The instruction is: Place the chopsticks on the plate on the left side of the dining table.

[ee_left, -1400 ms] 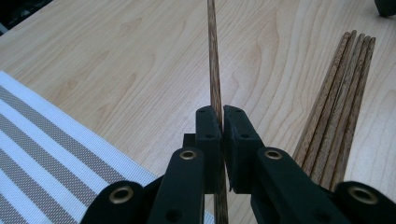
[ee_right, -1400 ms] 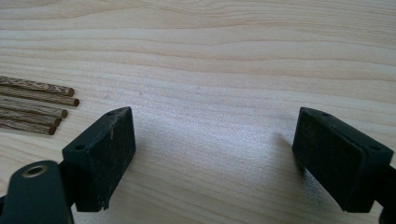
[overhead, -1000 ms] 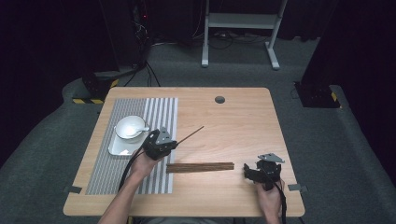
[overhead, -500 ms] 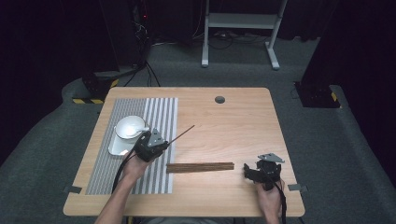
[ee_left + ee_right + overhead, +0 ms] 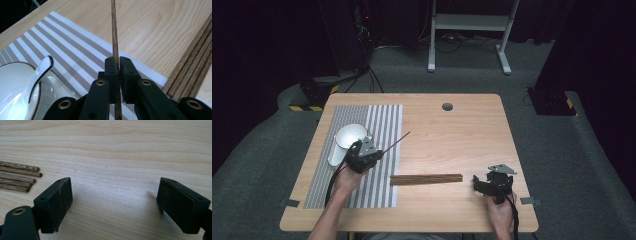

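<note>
Left edge of the table [image 5: 447,210]: striped placemat [image 5: 382,120] with a white bowl [image 5: 349,136] on a white dish [image 5: 332,156], ceramic spoon [image 5: 40,75] resting in the bowl.

Left gripper [image 5: 377,155] sits just at 4 o'clock of the bowl, above the mat. Jaws pressed together, pinching one dark wooden chopstick [image 5: 396,143]. The stick runs out from the pads toward 1–2 o'clock, free end over bare wood just past the mat edge. Grip is near one end, so most of the length sticks forward. My read: that leaves room to steer the tip and lay it down beside the bowl as part of a place setting.

Centre: bundle of chopsticks [image 5: 427,178] lies flat on the table, lengthwise 9-to-3, left end touching the mat's right edge. Looks like the supply pile, parked between both hands for easy reach.

Right: right gripper [image 5: 476,184] rests low on the table at 3 o'clock of the bundle, just off its end. Jaws spread wide, nothing between them, only bare wood. Likely idling, lined up to take the next stick.
</note>
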`<state>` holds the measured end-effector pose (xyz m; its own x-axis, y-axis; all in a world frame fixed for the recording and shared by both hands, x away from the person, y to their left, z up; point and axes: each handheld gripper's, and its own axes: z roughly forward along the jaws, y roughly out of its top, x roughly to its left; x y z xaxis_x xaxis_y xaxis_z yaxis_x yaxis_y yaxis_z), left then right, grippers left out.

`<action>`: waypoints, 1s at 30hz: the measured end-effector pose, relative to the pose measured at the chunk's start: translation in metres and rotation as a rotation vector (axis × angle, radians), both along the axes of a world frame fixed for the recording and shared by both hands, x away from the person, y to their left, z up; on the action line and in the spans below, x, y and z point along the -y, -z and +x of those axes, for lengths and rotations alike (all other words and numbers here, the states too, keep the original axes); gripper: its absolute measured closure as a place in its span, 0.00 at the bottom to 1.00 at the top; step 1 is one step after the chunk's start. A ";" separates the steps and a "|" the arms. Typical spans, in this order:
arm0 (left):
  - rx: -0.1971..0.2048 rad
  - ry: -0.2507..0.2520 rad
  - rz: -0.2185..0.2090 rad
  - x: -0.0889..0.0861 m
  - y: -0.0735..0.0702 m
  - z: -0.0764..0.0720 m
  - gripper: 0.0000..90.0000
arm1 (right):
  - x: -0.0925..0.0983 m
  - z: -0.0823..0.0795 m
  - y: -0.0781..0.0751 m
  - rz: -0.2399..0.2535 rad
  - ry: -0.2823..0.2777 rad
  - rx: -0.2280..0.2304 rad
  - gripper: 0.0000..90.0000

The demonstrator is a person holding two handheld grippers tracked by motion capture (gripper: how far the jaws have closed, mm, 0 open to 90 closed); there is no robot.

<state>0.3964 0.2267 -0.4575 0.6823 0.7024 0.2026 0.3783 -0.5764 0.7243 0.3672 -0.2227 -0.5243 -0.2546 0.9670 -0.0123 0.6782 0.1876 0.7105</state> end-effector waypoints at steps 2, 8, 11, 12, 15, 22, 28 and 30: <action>-0.001 -0.010 -0.002 -0.005 0.000 -0.001 0.94 | 0.000 0.000 0.000 0.000 0.000 0.000 0.14; 0.003 -0.029 0.003 -0.016 -0.002 -0.002 0.94 | 0.000 0.000 0.000 0.000 0.000 0.000 0.14; -0.001 -0.038 0.009 -0.019 -0.002 -0.003 0.94 | 0.000 0.000 0.000 0.000 0.000 0.000 0.14; -0.001 -0.040 0.012 -0.021 -0.002 -0.003 0.94 | 0.000 0.000 0.000 0.000 0.000 0.000 0.14; -0.003 -0.047 0.020 -0.025 0.000 -0.003 0.94 | 0.000 0.000 0.000 0.000 0.000 0.000 0.14; -0.007 -0.061 0.010 -0.035 0.000 -0.005 0.94 | 0.000 0.000 0.000 0.000 0.000 0.000 0.14; -0.013 -0.077 0.019 -0.043 0.003 -0.007 0.94 | 0.000 0.000 0.000 0.000 0.000 0.000 0.14; -0.015 -0.084 0.016 -0.046 0.004 -0.007 0.94 | 0.000 0.000 0.000 0.000 0.000 0.000 0.14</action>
